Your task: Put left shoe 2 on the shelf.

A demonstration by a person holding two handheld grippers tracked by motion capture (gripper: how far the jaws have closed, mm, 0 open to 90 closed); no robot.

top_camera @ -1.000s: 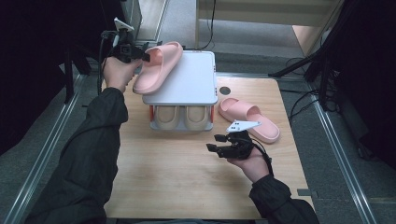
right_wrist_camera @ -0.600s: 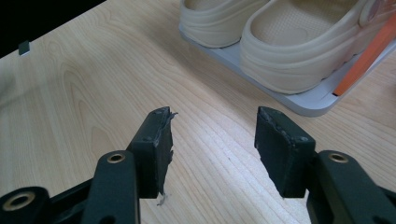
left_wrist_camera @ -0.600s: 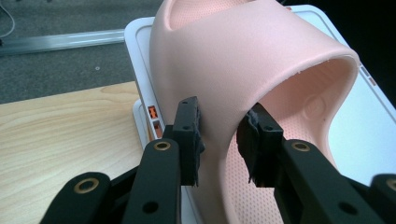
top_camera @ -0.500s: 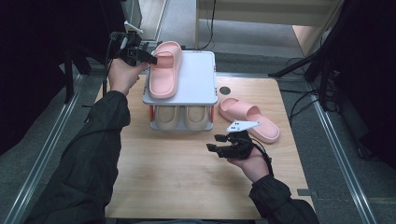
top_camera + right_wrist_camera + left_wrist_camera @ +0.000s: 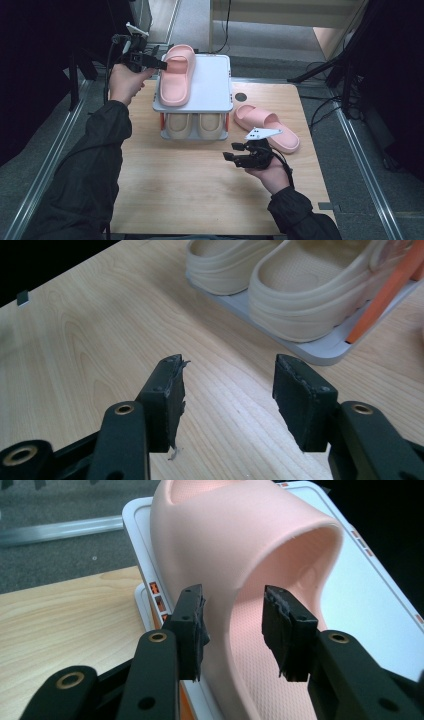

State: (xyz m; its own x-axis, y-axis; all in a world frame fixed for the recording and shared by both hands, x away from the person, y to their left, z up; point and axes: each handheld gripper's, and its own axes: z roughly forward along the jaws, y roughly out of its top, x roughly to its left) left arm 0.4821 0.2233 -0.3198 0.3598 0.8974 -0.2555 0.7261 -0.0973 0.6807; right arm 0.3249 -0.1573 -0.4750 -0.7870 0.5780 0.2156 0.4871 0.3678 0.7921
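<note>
A pink slipper [image 5: 176, 75] lies flat on the white top shelf [image 5: 212, 85] of a small shoe rack, along its left side. My left gripper [image 5: 161, 64] is at the slipper's far left flank. In the left gripper view the slipper [image 5: 260, 545] has the side wall of its strap between the jaws of my left gripper [image 5: 232, 625]. The outer pad rests against it and the inner pad stands clear, so the gripper is open. A second pink slipper [image 5: 267, 127] lies on the table right of the rack. My right gripper [image 5: 230, 151] hovers open just in front of it, holding nothing.
Two beige slippers [image 5: 195, 125] sit side by side on the rack's lower shelf [image 5: 320, 347], seen close in the right gripper view [image 5: 280, 285]. Orange posts carry the top shelf. Bare wooden table [image 5: 180, 190] lies in front of the rack. Metal rails run along both table sides.
The left gripper carried the pink slipper from the rack's left edge rightward and down onto the top shelf, where it now lies flat. The right gripper stayed still.
</note>
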